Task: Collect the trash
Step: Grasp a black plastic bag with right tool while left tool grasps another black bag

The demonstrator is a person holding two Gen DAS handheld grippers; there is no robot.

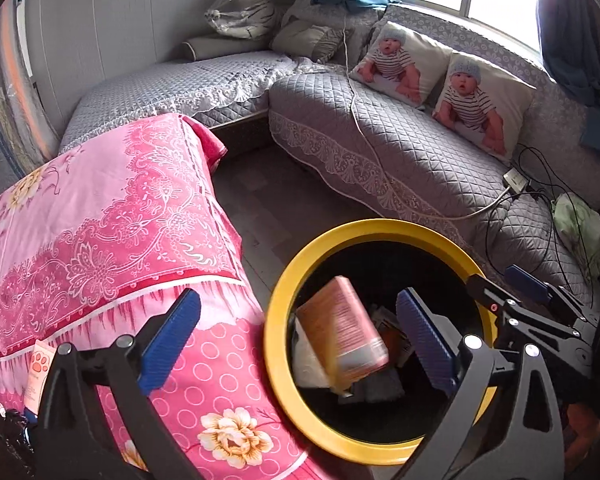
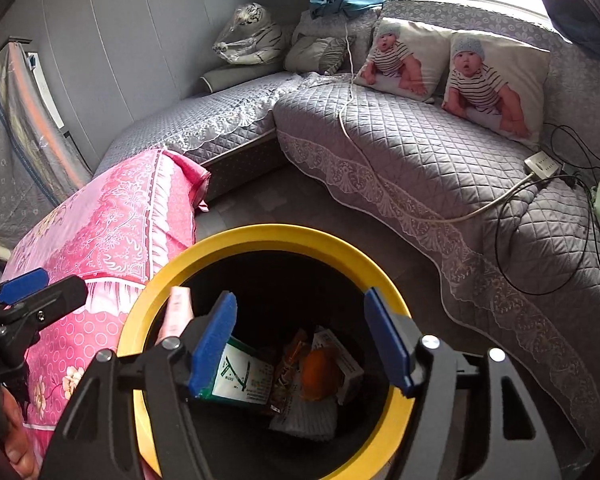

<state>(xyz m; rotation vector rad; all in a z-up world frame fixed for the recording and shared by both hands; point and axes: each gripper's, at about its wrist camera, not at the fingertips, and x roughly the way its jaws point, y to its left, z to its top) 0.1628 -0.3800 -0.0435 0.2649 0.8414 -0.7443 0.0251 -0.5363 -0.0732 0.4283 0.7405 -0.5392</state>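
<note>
Over the round black bin with the yellow plastic rim (image 1: 278, 280), both grippers hang side by side, pointing down into it. Starting at the left: the pink floral cloth (image 1: 112, 216) draped over the low table beside the bin, with a small peach-coloured card printed with paw marks (image 1: 40, 364) lying at its near edge — that, I'd guess, may be litter yet to be gathered, though I can't be sure. Next, the left gripper (image 1: 300, 340) stands spread wide with nothing pressed between its blue ribbed pads; a pink-and-white cardboard carton (image 1: 342, 332), blurred as if falling, is free between them, inside the rim and touching neither pad. To its right the right gripper (image 2: 300, 344) is also released, jaws parted over the opening, holding nothing. A green-and-white paper packet (image 2: 242, 374) sits just by its left pad (whether it is dropping or already lying on the heap I cannot tell).

Down in the bin there is already a fair pile: an orange round fruit (image 2: 318, 372), a brown snack wrapper (image 2: 290, 364), a small white box (image 2: 340, 354). So the collecting looks well along — these two pieces are going in, and what remains seems to be whatever scraps are left on the pink cloth. The grey quilted sofa (image 2: 420, 152) behind shows cushions and cables, no obvious rubbish.
</note>
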